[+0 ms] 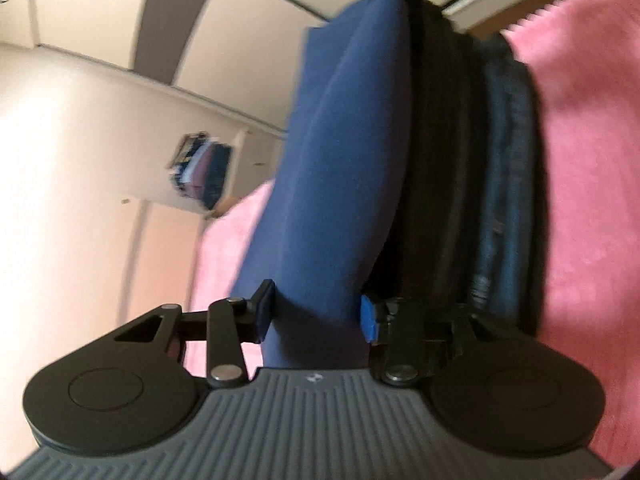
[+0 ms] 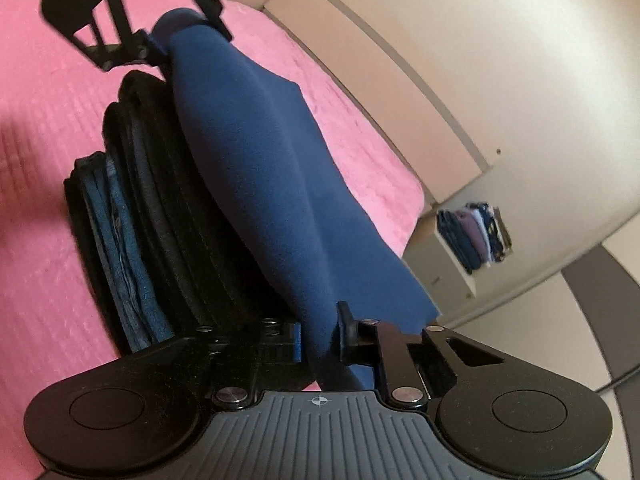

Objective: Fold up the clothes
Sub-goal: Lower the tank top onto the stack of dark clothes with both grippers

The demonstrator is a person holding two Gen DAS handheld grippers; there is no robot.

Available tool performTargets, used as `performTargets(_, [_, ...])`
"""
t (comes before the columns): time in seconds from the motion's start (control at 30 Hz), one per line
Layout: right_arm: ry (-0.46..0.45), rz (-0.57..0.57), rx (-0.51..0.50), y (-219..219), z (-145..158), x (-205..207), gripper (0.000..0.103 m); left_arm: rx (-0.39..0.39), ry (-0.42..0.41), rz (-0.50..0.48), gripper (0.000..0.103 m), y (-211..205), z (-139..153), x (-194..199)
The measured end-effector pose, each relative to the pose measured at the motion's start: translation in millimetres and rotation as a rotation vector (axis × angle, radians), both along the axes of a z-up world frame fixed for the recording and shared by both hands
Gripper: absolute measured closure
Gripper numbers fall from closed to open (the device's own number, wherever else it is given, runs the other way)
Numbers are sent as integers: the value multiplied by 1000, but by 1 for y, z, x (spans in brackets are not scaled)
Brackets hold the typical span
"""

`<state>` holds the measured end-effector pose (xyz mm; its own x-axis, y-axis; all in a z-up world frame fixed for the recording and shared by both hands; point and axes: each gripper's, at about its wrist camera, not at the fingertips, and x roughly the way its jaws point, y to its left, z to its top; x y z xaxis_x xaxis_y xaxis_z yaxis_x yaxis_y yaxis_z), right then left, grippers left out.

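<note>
Both tools, the left tool (image 1: pixel 316 312) and the right tool (image 2: pixel 320 338), are clamped on opposite ends of a folded navy garment (image 1: pixel 340 152), held over the stack of dark folded clothes (image 2: pixel 144 216) on the pink bed (image 2: pixel 52 112). To land it square, I'd keep the ends level and taut, lowering both together before letting go.

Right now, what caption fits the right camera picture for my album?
Two grippers hold a blue cloth beside stacked dark clothes on a pink blanket.
</note>
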<state>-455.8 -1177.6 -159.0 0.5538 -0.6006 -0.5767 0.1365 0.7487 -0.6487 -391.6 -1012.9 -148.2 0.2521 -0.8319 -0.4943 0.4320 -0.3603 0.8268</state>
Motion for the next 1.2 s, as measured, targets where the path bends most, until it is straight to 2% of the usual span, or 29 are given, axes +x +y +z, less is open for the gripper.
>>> performTargets(0.07, [40,33,-4,4,-4,0,90,32,13,7,66,0,-7,2])
performTargets(0.17, [14,36,-19,0,17,3,92,70,9,0,69,6,-20,2])
performTargets(0.27, [-47,28,-68,-9,50,9,93,55,37,9,72,1,6,7])
performTargets(0.4, [-140,-10,-145,-33,97,26,93,-57,31,24,73,-21,56,19])
performTargets(0.53, [-195,-20,-196,-37,114,33,93,-161,11,52,73,-46,92,32])
performTargets(0.63, [-134,-12,-162,-22,85,21,93,-166,14,53,73,-41,89,31])
performTargets(0.73, [16,20,-84,-7,32,6,93,-115,7,29,73,-32,65,24])
performTargets(0.8, [61,32,-71,1,14,-3,93,-80,2,12,71,-25,50,19])
performTargets(1.03, [62,13,-60,7,26,-9,92,40,-15,-44,66,-2,-6,1])
performTargets(1.1, [49,13,-36,7,23,-10,93,51,-32,-56,66,1,-7,1])
performTargets(1.2, [47,6,-26,15,13,-2,93,19,-68,-46,67,0,5,7])
